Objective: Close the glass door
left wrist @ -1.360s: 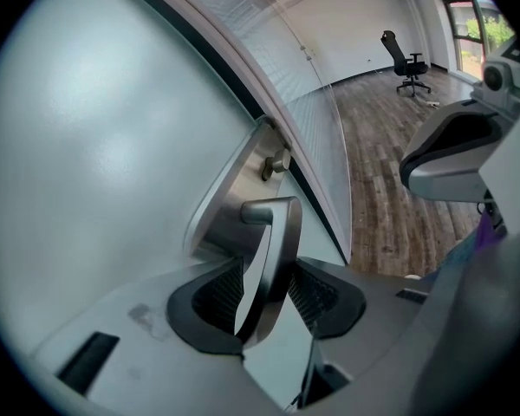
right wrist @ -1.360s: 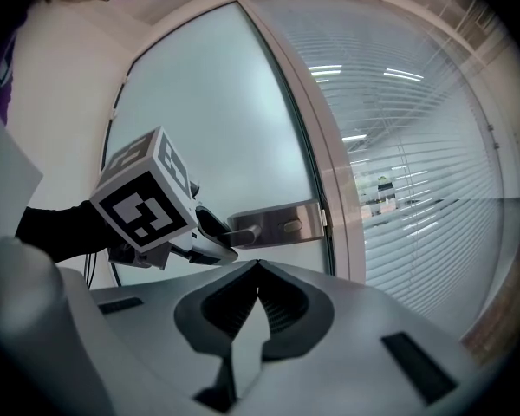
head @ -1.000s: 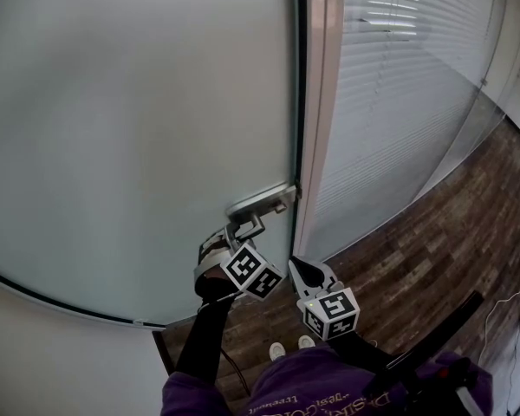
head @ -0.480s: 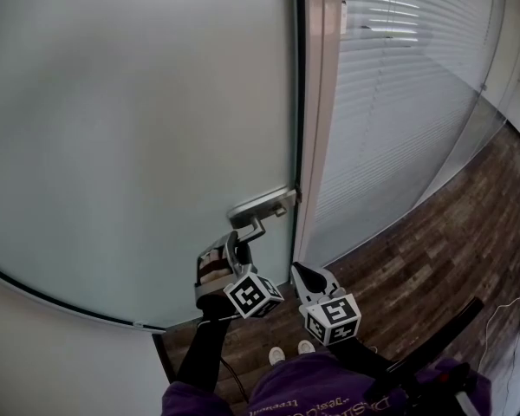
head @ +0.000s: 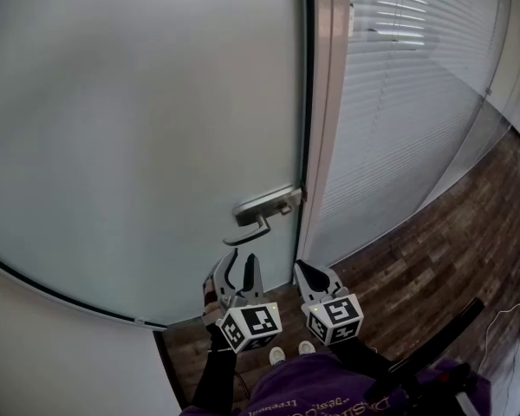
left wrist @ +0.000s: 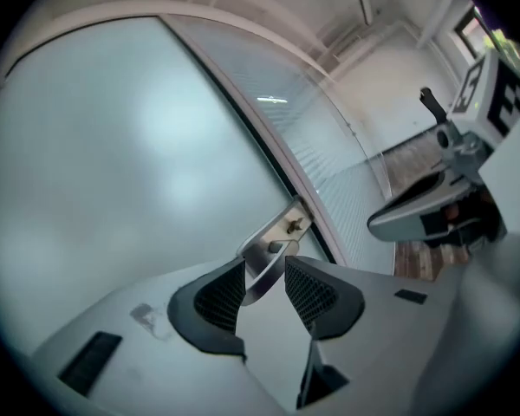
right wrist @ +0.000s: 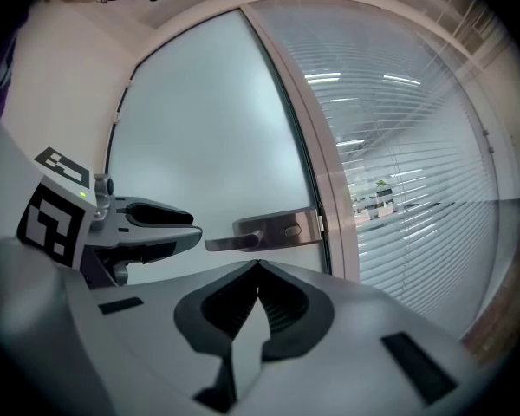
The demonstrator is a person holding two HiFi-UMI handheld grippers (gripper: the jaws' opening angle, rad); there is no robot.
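Head view downward; gripper views seemingly share handle [right wrist: 276, 230].

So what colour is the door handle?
The handle is silver, brushed metal. It shows best in the right gripper view.

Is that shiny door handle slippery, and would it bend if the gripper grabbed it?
The door handle looks like smooth, shiny metal, so it is probably a bit slippery for the open left gripper. It looks thick and solid, so it likely won't bend, only turn as a lever.
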